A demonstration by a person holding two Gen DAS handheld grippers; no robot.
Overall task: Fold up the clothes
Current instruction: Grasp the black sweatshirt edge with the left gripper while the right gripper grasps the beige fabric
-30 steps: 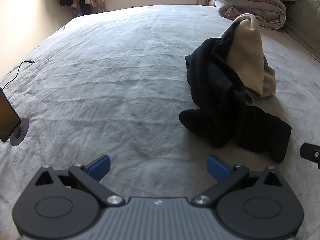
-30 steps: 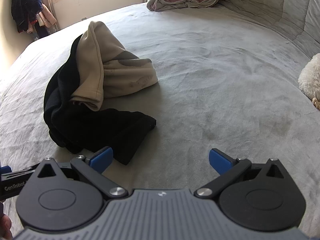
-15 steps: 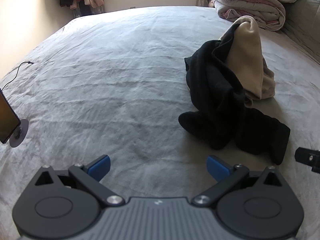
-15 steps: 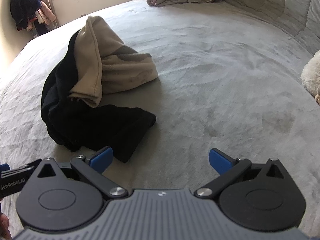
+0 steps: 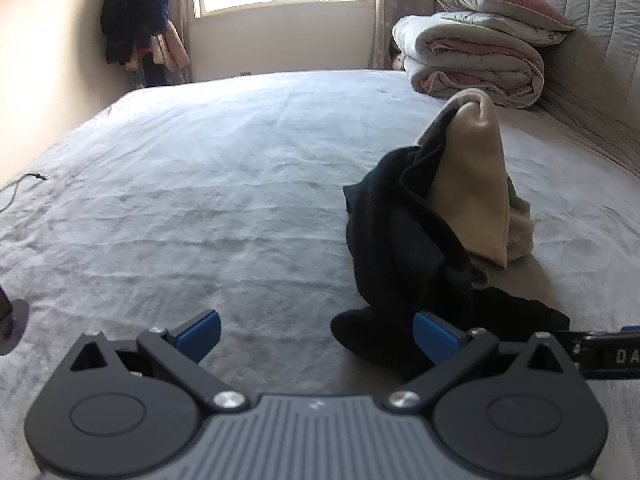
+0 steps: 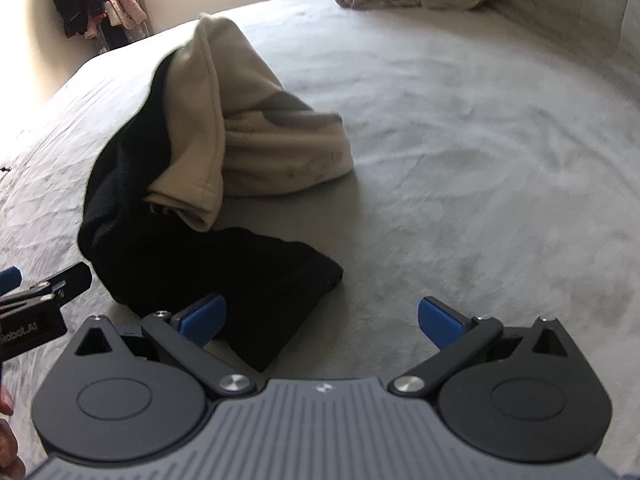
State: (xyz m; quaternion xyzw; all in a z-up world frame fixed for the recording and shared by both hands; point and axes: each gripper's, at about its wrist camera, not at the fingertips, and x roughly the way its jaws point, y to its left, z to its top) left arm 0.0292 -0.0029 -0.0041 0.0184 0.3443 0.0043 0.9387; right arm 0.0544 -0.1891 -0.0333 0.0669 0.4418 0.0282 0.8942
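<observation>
Right gripper [image 6: 322, 320] spread wide, low over grey bed [image 6: 480, 160]. Black garment [image 6: 192, 256] between blue fingers [image 6: 204, 316], beige garment [image 6: 248, 120] heaped on it. Left gripper [image 6: 36, 300] at left edge.

Two wrist fisheyes, low over the bed [image 5: 200, 200], facing forward.
Left view sits left of the clothes pile [image 5: 436, 236], right view nearer it [image 6: 208, 184]; both share pile and folded duvet [image 5: 472, 64].

Bed [image 5: 200, 200] bare leftward; clothes heap [image 5: 440, 220] blocks right.
</observation>
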